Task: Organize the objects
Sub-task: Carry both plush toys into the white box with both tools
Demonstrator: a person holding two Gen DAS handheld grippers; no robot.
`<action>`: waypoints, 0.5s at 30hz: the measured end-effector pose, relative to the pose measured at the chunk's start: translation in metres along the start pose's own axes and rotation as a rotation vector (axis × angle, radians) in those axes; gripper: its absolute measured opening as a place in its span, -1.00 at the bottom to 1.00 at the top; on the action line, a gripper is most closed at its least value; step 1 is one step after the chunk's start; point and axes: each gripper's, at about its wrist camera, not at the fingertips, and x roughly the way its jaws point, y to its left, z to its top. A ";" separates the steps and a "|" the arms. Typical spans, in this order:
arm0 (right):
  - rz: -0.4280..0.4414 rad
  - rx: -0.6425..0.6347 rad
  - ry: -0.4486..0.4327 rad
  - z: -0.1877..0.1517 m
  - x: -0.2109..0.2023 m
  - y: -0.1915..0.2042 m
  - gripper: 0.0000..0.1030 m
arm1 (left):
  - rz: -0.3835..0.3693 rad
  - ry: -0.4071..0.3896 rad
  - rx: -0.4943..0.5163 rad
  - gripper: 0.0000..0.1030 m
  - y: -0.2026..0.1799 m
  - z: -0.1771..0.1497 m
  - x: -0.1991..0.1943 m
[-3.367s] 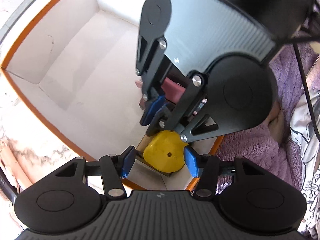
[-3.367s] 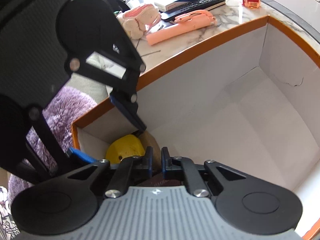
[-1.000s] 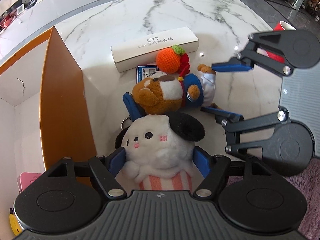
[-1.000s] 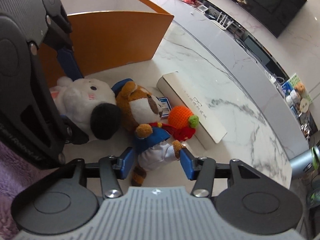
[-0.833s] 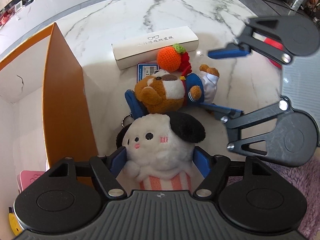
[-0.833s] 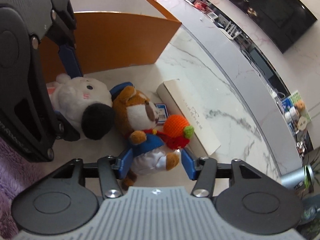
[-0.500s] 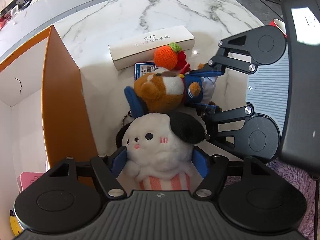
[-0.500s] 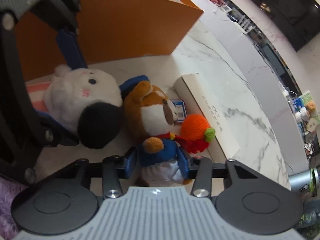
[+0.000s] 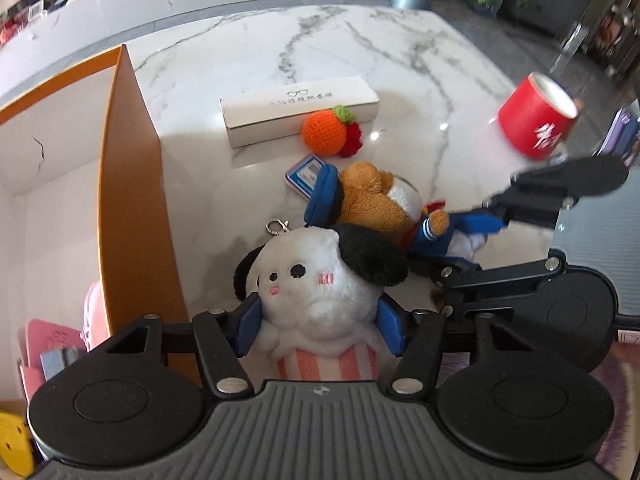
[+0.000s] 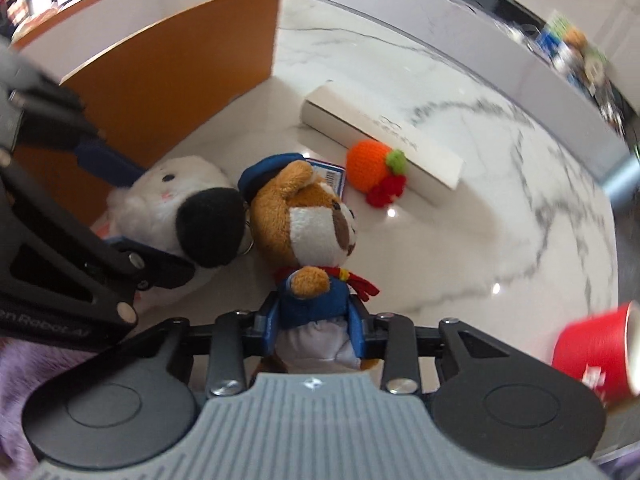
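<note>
I am pinching the white dog plush [image 9: 320, 292] in my left gripper [image 9: 319, 328] and the brown bear plush [image 10: 312, 240] in my right gripper [image 10: 314, 330], both beside the orange box [image 9: 132, 208]; neither is boxed yet. The box is already holding pink [image 9: 40, 344] and yellow [image 9: 12, 448] items; the crocheted orange [image 9: 324, 135], white carton [image 9: 300, 109] and red cup [image 9: 534, 128] are waiting on the marble table [image 9: 400, 52].

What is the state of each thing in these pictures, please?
left gripper: shut on the white plush dog.
right gripper: shut on the brown plush bear.
orange box: open, holding pink and yellow items.
crochet orange: resting against the white carton.
red cup: tilted on the table.
</note>
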 end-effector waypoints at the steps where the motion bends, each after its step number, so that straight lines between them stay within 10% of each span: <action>1: 0.006 0.038 0.002 -0.002 -0.005 -0.001 -0.31 | -0.014 -0.011 -0.006 0.35 0.001 -0.001 -0.004; 15: 0.014 0.215 -0.216 0.012 -0.106 0.031 -0.33 | -0.123 -0.250 -0.046 0.34 0.029 -0.012 -0.111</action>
